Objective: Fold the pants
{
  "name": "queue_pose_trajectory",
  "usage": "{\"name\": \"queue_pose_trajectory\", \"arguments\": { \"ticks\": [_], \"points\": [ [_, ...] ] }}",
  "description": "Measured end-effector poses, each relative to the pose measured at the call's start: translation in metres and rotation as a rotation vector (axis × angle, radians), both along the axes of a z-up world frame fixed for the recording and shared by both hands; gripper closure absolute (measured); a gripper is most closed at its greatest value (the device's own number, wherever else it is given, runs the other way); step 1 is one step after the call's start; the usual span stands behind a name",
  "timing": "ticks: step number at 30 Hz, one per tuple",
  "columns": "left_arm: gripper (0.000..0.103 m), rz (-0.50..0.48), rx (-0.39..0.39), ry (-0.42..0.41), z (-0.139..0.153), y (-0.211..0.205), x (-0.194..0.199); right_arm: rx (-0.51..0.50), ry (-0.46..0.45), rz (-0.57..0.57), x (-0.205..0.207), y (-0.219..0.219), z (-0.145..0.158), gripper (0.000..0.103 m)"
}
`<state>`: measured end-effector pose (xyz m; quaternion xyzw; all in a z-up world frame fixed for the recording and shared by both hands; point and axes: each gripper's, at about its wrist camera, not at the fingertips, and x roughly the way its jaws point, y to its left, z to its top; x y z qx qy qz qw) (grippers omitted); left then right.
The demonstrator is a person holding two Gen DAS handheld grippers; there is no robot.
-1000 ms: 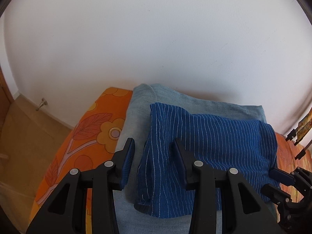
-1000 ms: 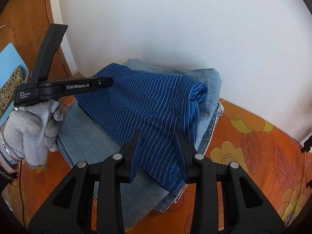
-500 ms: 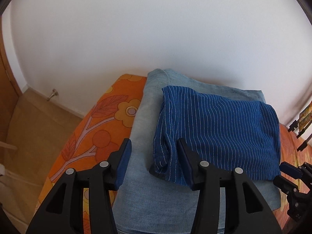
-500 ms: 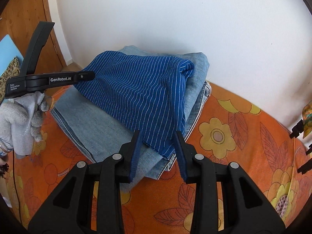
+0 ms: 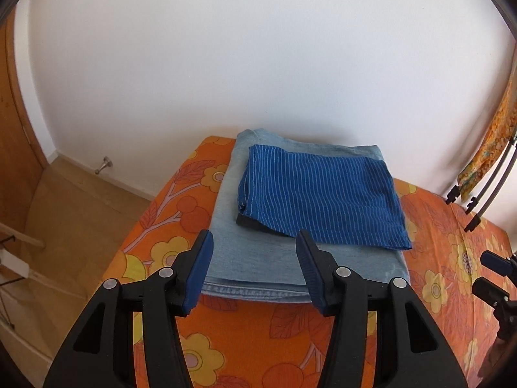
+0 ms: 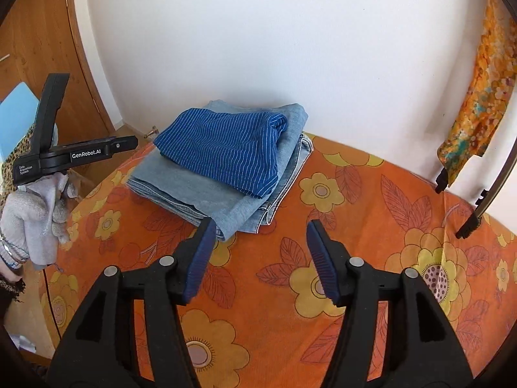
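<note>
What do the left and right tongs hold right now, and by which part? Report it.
Nothing. The left tongs and right tongs are both empty and opening, clear of the folded blue white-striped pants lying on the folded light-blue denim jeans.

Left gripper (image 5: 253,270): a second ago its pads flanked the near left edge of the blue striped pants (image 5: 323,194); now drawn back and raised, clear of the stack, nothing between the jaws, which are opening.

Right gripper (image 6: 258,258): earlier closed narrowly over the striped pants' near corner; now withdrawn above the orange flowered bedcover (image 6: 355,226), jaws opening, empty.

Striped pants: released, lying folded flat on the light denim jeans (image 5: 258,258) near the bedcover's far edge.

Gloved hand (image 6: 29,223): now farther from the stack.
</note>
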<state>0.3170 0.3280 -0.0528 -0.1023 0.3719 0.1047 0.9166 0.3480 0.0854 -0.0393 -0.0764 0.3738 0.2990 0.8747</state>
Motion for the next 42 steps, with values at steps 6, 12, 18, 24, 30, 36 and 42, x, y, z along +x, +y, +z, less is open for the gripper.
{"name": "queue_pose_trajectory", "arguments": {
  "ticks": [6, 12, 18, 24, 30, 36, 42],
  "points": [
    [0.036, -0.046, 0.032, -0.065, 0.035, -0.045, -0.055, 0.045, -0.04, -0.032, -0.04, -0.042, 0.03, 0.029],
    [0.027, -0.061, 0.01, -0.124, 0.066, -0.069, -0.098, 0.057, -0.093, -0.042, -0.083, -0.069, 0.053, 0.029],
    [0.025, -0.071, 0.026, -0.173, 0.081, -0.102, -0.14, 0.071, -0.138, -0.047, -0.13, -0.09, 0.067, 0.007],
    [0.02, -0.062, 0.017, -0.236, 0.081, -0.131, -0.185, 0.083, -0.176, -0.044, -0.173, -0.115, 0.077, 0.007],
    [0.017, -0.077, 0.017, -0.223, 0.068, -0.16, -0.213, 0.062, -0.2, -0.038, -0.204, -0.131, 0.069, 0.007],
    [0.016, -0.094, 0.004, -0.17, 0.046, -0.181, -0.219, 0.039, -0.223, -0.044, -0.216, -0.14, 0.055, 0.007],
    [0.015, -0.079, 0.071, -0.138, 0.025, -0.19, -0.22, 0.028, -0.187, -0.053, -0.211, -0.149, 0.034, 0.007]
  ]
}}
